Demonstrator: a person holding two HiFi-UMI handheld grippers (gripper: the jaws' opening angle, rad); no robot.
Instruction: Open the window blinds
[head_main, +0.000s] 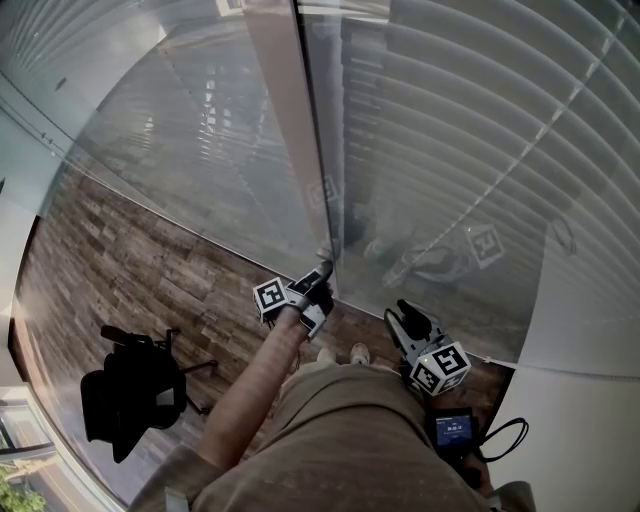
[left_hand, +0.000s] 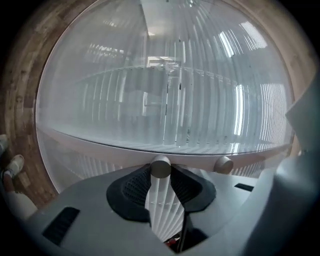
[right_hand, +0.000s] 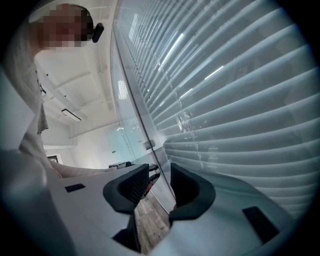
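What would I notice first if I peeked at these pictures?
Big white blinds fill the top and right of the head view. In the middle, the left gripper is clamped on a small round knob by the window frame, with the right gripper open beside it. A black chair stands lower left.

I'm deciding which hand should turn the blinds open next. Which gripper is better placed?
Left. The left gripper is shut on the blind wand, ready to twist; the right gripper hangs open and empty beside the glass.
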